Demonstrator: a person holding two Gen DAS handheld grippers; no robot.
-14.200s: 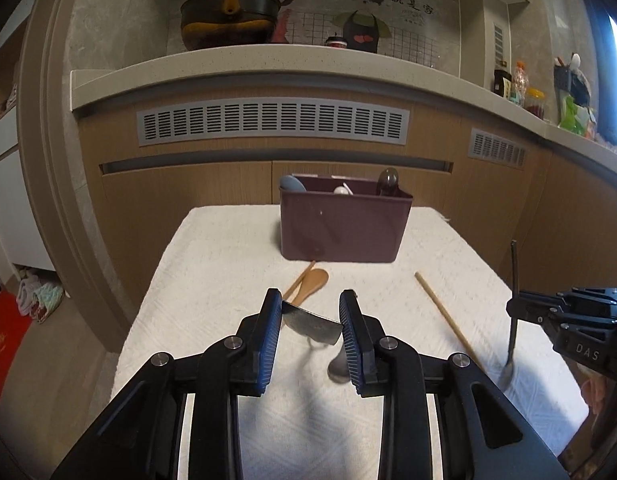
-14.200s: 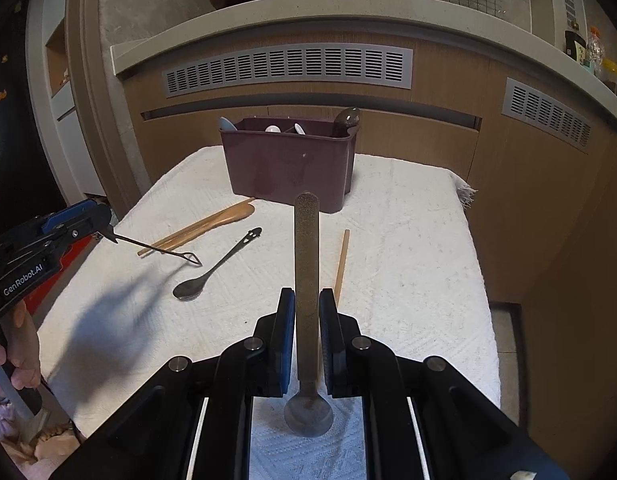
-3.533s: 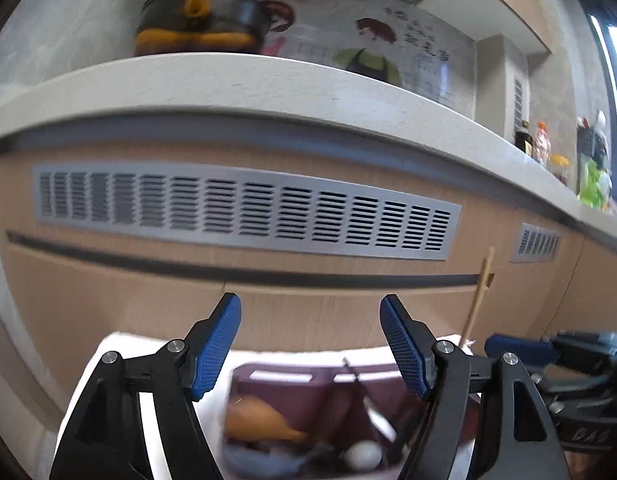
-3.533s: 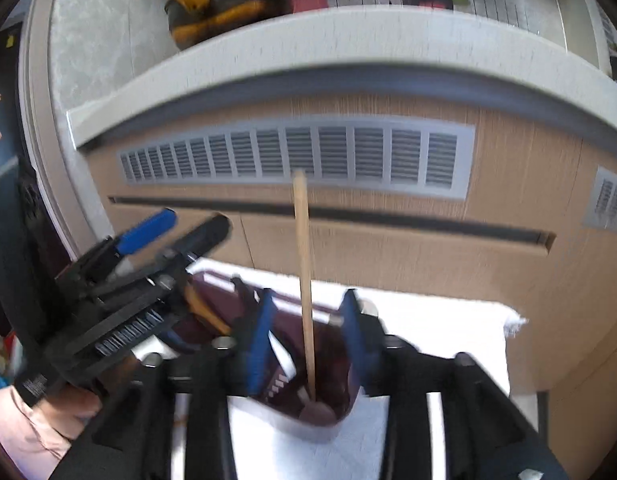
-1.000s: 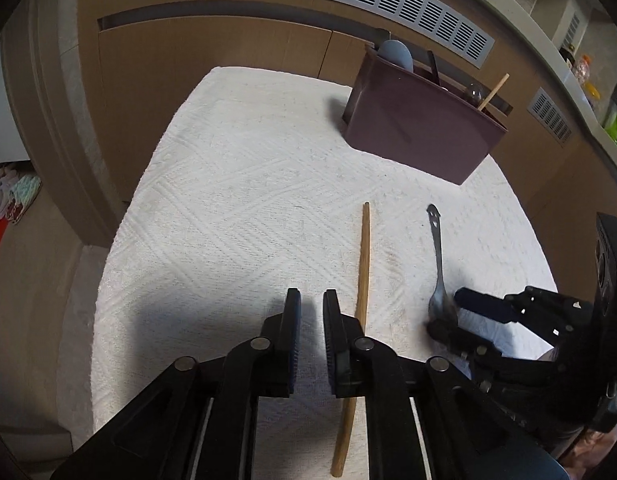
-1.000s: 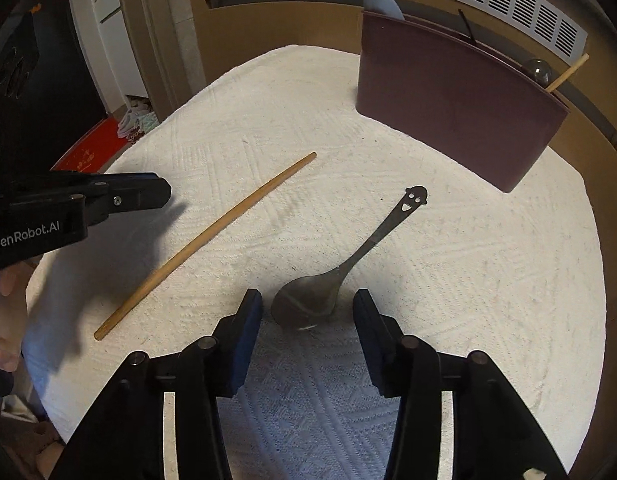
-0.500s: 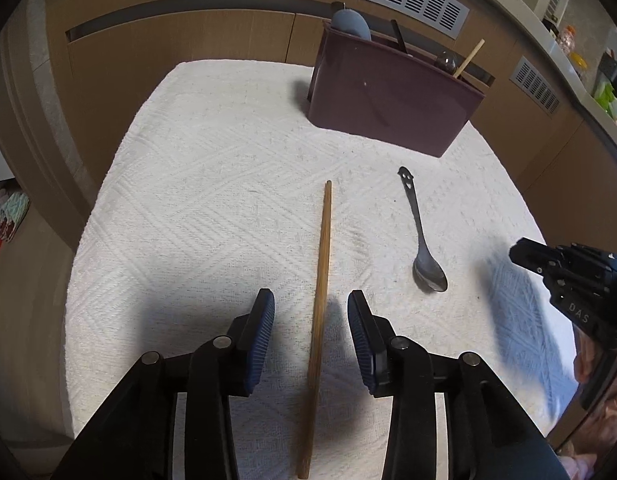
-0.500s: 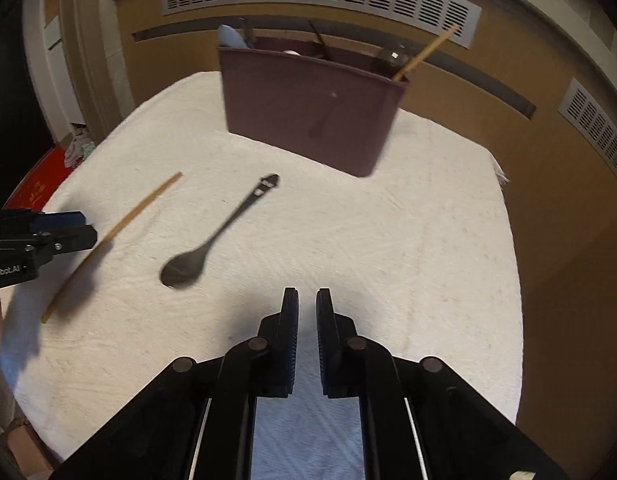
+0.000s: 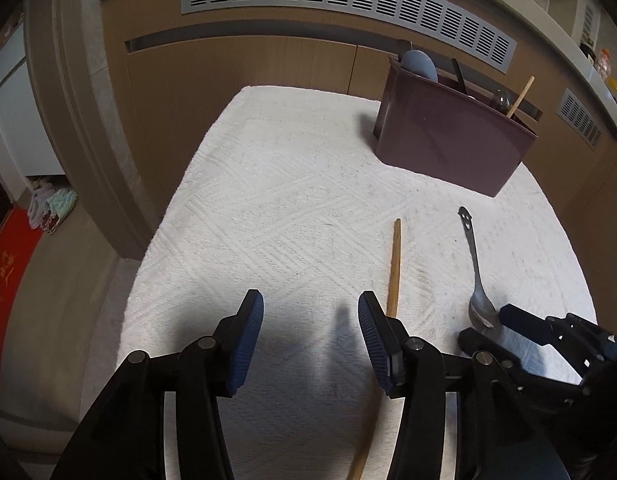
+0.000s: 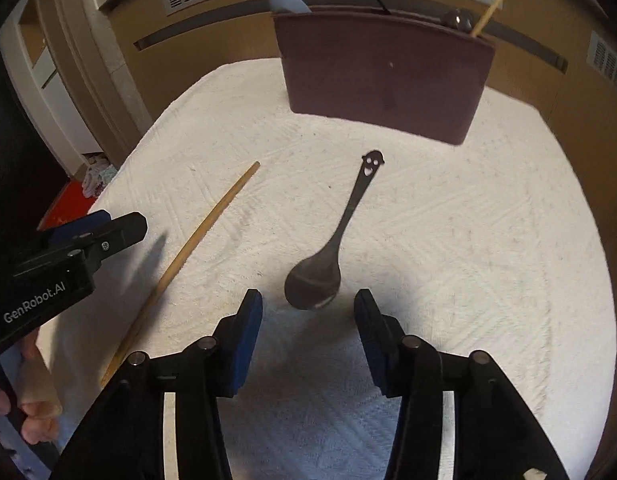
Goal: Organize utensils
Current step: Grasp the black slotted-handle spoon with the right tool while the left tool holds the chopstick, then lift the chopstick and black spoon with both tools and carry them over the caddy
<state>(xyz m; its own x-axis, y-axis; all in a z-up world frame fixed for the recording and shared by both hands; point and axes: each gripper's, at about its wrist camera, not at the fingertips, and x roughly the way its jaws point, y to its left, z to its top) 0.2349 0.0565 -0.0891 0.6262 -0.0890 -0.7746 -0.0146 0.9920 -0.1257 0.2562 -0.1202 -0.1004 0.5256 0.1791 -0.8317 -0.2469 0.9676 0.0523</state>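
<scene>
Right gripper (image 10: 308, 320), black with blue pads, held tilted down over the white textured cloth (image 10: 488, 240); its jaws have just been opening and stand apart with nothing gripped. Directly ahead of the fingertips, centred on the gap but just beyond it, lies the bowl of the dark metal spoon with a smiling-face cut-out at its handle end (image 10: 336, 240). The spoon's long axis runs away from the gripper and slightly to the right, pointing toward the maroon plastic utensil holder (image 10: 384, 80) at the far edge of the cloth, which already contains several utensils. Left gripper (image 9: 310, 328), likewise freshly widened and empty, hovers with the thin wooden chopstick (image 9: 394, 264) just outside its right finger, not between the pads; the chopstick's axis runs roughly parallel to the fingers. Judged from this layout, each hand is nearer its own target: right to spoon, left to chopstick, the left needing a small sideways shift first.
</scene>
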